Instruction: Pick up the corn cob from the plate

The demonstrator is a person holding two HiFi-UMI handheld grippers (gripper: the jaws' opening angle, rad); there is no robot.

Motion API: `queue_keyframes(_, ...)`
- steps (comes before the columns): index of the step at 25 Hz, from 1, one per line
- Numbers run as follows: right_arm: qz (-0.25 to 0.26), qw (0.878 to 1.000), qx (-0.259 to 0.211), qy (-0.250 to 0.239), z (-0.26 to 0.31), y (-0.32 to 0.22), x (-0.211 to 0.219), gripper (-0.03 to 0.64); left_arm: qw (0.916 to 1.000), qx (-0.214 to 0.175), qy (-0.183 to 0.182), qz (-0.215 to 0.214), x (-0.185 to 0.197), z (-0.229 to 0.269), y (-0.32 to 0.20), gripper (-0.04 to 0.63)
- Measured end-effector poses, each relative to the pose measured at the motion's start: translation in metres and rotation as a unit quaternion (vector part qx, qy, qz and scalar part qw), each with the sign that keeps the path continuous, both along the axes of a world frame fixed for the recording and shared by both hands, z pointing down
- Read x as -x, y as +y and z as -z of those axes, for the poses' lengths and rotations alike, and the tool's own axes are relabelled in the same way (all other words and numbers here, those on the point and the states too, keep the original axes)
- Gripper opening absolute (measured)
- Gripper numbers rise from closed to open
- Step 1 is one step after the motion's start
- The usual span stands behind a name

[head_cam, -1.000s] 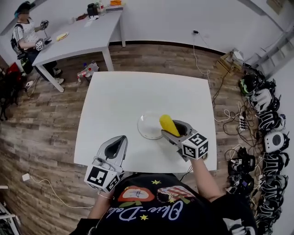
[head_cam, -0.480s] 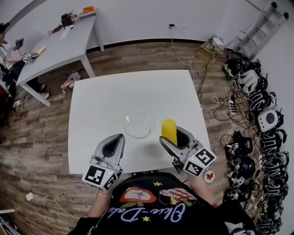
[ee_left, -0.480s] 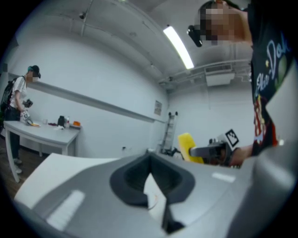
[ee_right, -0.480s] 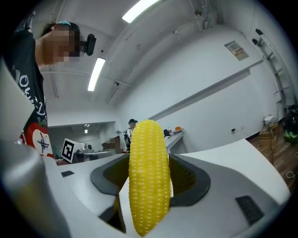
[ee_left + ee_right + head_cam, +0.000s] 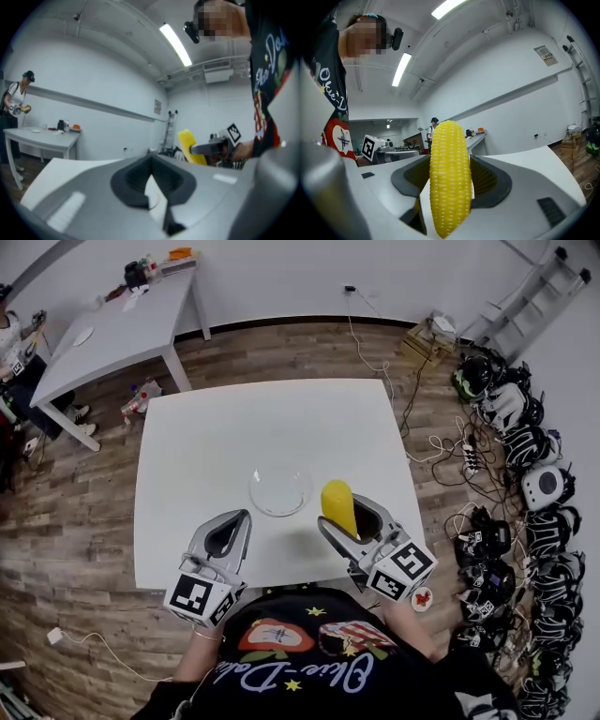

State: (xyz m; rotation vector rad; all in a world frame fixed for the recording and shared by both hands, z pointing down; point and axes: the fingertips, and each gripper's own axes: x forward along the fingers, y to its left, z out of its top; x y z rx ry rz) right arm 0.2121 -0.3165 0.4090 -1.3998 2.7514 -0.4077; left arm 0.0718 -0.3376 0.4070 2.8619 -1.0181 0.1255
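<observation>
A yellow corn cob [image 5: 338, 506] [image 5: 449, 176] [image 5: 191, 146] stands upright between the jaws of my right gripper [image 5: 346, 521] [image 5: 449, 187], which is shut on it and holds it above the white table [image 5: 216, 442], to the right of the clear glass plate [image 5: 278, 491]. The plate holds nothing. My left gripper [image 5: 228, 533] [image 5: 151, 187] hovers over the table's near edge, left of the plate, jaws shut with nothing between them.
Headsets and cables [image 5: 525, 493] line the floor at the right. A second white table [image 5: 122, 329] stands at the back left with a person [image 5: 13, 343] beside it. A ladder [image 5: 525, 296] leans at the far right.
My right gripper has lifted the corn cob off the plate and carried it right and toward me. The head view has shifted. The left gripper has barely moved.
</observation>
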Motion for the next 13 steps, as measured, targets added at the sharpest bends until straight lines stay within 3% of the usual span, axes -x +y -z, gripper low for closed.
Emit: queue_keyframes(13, 0.039, 0.999, -0.022, 0.014, 0.008, -0.004, 0.017, 0.256, 0.9998, -0.01, 0.011, 0.01, 0.013, 0.007, 0.0, -0.003)
